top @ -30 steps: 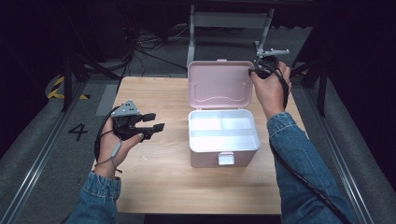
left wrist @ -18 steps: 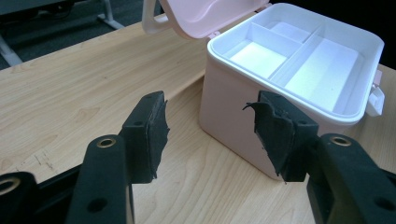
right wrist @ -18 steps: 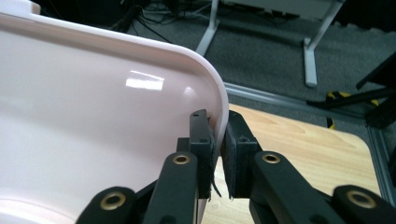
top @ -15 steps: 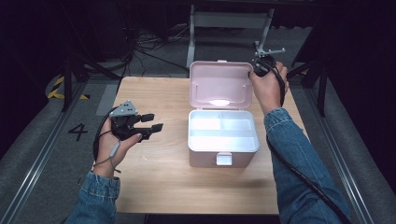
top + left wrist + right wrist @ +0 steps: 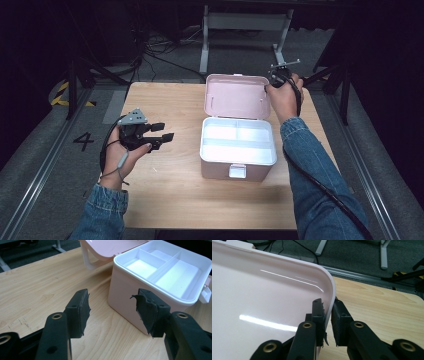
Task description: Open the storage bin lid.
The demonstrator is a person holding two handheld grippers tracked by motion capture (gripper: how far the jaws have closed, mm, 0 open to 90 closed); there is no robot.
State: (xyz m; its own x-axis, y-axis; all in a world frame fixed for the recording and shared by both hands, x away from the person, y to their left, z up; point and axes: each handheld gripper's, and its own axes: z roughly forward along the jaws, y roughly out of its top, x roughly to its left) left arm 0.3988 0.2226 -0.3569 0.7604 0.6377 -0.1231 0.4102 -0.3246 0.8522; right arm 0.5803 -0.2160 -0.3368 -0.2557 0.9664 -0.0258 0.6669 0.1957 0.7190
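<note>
**Lid edge pinched, jaws easing off**

I'm holding the right gripper (image 5: 278, 80) on the right rim of the pink lid (image 5: 262, 302), upper centre of the high view; jaws have just been opening, rim between them, one pad looking barely apart. Lid is standing open behind the box (image 5: 238, 150), mid-frame on the table (image 5: 165, 200). I'm judging it light, stiff, glossy plastic, so slippery; I'm gripping the rim edge, not the flat face. Left gripper (image 5: 160, 137) is hanging spread and empty, left of the box.
</note>
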